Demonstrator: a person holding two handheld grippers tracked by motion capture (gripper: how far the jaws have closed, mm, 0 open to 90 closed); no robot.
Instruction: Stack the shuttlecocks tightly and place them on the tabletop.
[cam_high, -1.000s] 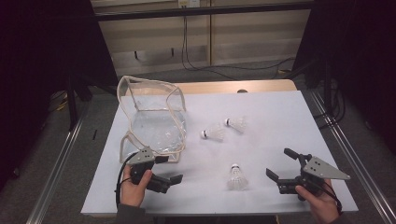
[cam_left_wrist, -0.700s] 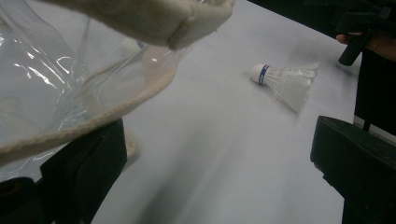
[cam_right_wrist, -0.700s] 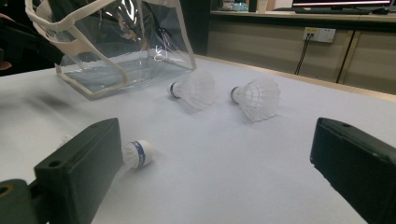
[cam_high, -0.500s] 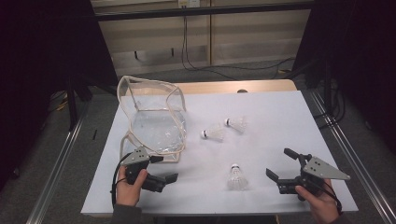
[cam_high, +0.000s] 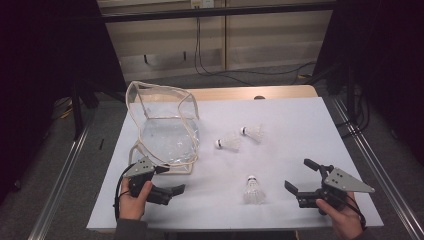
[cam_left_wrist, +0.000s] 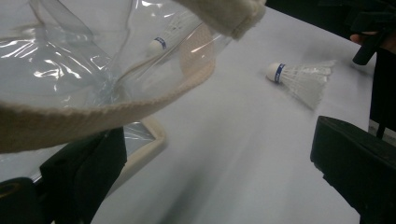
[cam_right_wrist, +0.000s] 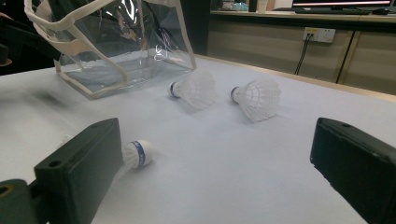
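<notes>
- The left tool (cam_high: 170, 181), jaws apart and gripping nothing, is sitting at the lower left of the high view, just beside the cream-trimmed rim of the clear plastic bag (cam_high: 167, 131).
- The right tool (cam_high: 301, 176), jaws also apart, is resting at lower right.
- Three shuttlecocks are lying on the white worktop (cam_high: 300, 130): the nearest shuttlecock (cam_high: 252, 189) between the tools, the two farther shuttlecocks (cam_high: 229, 143) mid-frame.

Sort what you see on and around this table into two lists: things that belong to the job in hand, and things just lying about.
Belonging to the job:
- clear bag, open, near the left hand-held gripper
- three shuttlecocks: near, middle, far
- right hand-held gripper, jaws open

Just lying about:
- cables behind the table
- wall socket
</notes>
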